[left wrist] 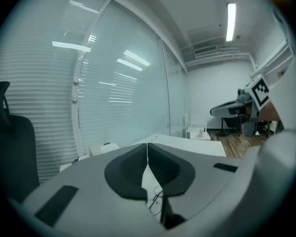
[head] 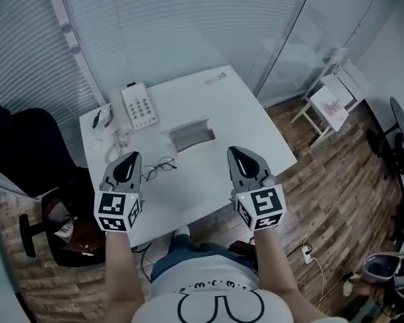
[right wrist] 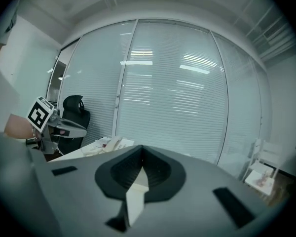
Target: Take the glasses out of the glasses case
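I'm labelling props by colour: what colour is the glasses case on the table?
Grey glasses case, on the white table; the head view shows it best.

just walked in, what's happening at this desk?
A person holds one claw in each hand above the white table. The glasses lie on the table, outside the open grey case behind them. The left claw and the right claw are both shut and empty.
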A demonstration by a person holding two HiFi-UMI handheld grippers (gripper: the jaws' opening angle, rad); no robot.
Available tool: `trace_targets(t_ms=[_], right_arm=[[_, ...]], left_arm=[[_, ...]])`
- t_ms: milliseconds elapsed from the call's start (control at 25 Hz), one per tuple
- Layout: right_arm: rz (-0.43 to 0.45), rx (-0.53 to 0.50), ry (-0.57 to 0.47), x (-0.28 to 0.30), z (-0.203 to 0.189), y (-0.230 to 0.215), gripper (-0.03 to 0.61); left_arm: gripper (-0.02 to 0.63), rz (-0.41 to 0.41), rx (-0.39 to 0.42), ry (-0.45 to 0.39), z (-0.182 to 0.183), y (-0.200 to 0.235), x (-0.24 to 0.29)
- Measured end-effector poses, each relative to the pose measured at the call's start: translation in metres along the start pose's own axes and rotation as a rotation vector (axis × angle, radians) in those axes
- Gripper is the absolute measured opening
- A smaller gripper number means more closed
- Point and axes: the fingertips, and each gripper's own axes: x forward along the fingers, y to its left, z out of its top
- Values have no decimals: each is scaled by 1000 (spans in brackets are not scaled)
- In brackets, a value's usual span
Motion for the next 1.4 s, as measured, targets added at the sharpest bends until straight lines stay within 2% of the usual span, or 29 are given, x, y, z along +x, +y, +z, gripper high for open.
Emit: trace_targets(t_ms=[120, 360, 760, 1000, 1400], right_arm=[[17, -14, -36, -18, 13, -3, 11], [62, -27, -104, -61, 38, -10, 9], [124, -45, -201, -112, 75, -7, 9], [103, -70, -212, -123, 75, -6, 9], [56, -25, -212, -133, 78, -3, 8]], left_arm=[[15, 78, -22, -93, 25, -5, -25], [15, 188, 19, -187, 69, -39, -69], [15, 333, 38, -238, 91, -79, -121], [15, 327, 81, -279, 107, -93, -131], [15, 287, 144, -299, 123, -91, -135]])
